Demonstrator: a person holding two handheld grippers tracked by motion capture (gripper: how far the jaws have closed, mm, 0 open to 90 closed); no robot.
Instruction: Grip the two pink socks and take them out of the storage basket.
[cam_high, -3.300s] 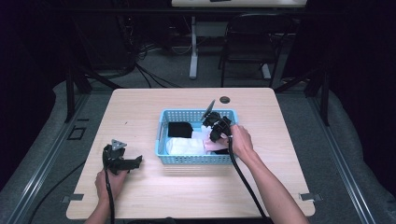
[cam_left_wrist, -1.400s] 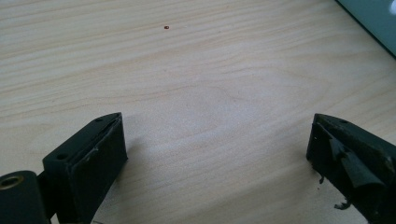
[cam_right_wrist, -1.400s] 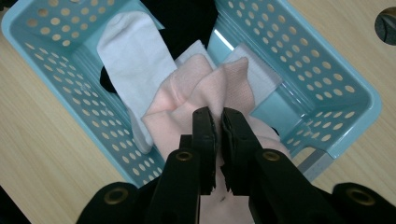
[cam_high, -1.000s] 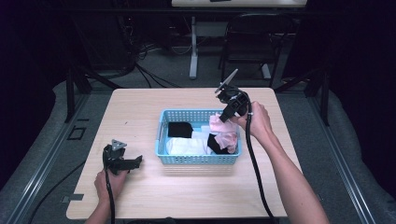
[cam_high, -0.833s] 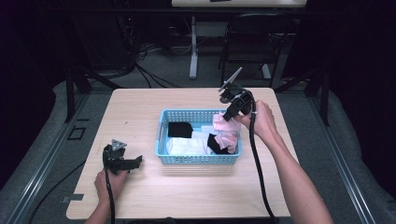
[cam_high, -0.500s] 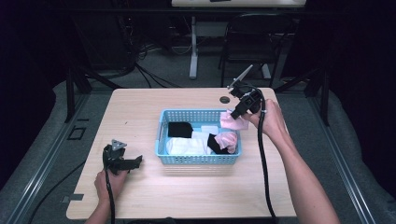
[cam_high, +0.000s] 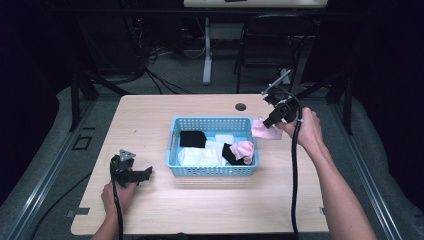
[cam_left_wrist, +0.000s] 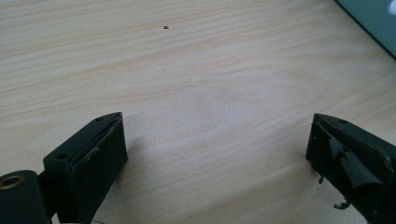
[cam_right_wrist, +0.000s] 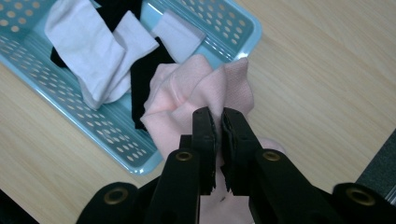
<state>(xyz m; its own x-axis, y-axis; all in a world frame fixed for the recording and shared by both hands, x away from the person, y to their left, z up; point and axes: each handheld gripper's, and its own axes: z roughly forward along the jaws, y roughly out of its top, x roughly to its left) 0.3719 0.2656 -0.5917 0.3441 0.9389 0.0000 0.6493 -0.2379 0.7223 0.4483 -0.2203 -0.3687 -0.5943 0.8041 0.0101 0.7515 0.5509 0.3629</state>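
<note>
My right gripper (cam_high: 270, 123) (cam_right_wrist: 218, 116) is shut on a pink cloth (cam_high: 262, 129) (cam_right_wrist: 201, 88) and holds it in the air just past the right end of the light-blue basket (cam_high: 212, 171) (cam_right_wrist: 140, 158). White cloths (cam_high: 200, 156) (cam_right_wrist: 88, 46), black cloths (cam_high: 192, 138) and another pink piece (cam_high: 245, 149) lie inside the basket. At the table's front left my left gripper (cam_high: 134, 172) (cam_left_wrist: 217, 154) rests in a hand, its jaws wide open over bare wood with nothing between them.
The wooden table (cam_high: 150, 120) has a round cable hole (cam_high: 240, 107) behind the basket. Dark floor with cables, a chair and a table leg lie beyond the far edge. Bare wood surrounds the basket on all sides.
My right gripper lifted the pink cloth out of the basket and carried it rightward and up, past the basket's right end. The left gripper stayed still.
</note>
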